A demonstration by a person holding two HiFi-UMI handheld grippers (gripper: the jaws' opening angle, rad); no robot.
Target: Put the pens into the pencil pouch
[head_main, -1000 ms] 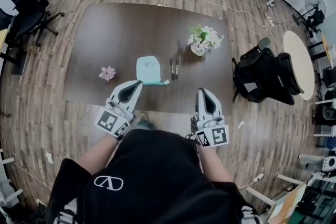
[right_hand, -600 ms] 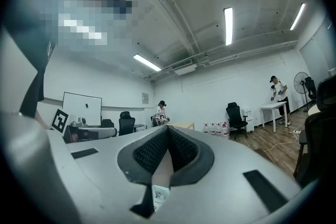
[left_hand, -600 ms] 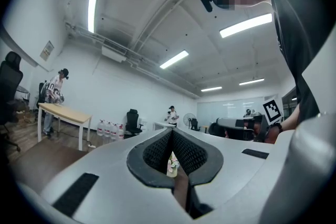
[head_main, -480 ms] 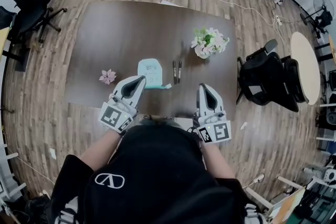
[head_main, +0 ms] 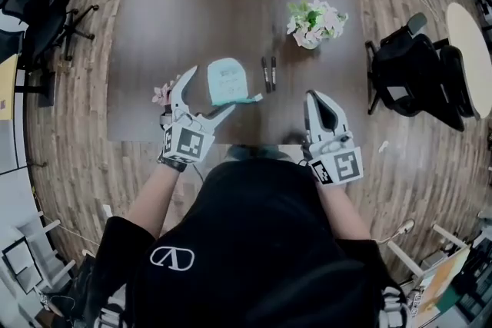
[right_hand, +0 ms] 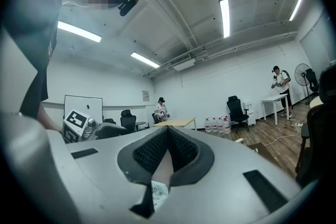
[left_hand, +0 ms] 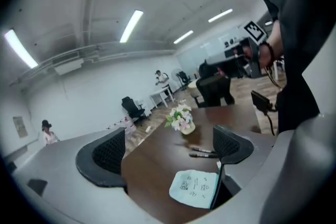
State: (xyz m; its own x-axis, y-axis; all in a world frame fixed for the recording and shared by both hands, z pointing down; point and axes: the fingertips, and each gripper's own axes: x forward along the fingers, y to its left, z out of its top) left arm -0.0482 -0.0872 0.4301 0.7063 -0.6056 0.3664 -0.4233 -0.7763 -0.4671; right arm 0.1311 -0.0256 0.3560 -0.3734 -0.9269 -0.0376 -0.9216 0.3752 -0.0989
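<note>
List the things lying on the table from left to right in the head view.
small pink flower → light-blue pencil pouch → two black pens → vase of flowers

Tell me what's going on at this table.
A person works a gripper in each hand at a dark table. The left gripper, whose jaws have just been opening, is wide open near the pale blue pencil pouch, gripping nothing. The right gripper is shut and empty at the table's near edge. Two pens lie beside the pouch, not yet picked up.
</note>
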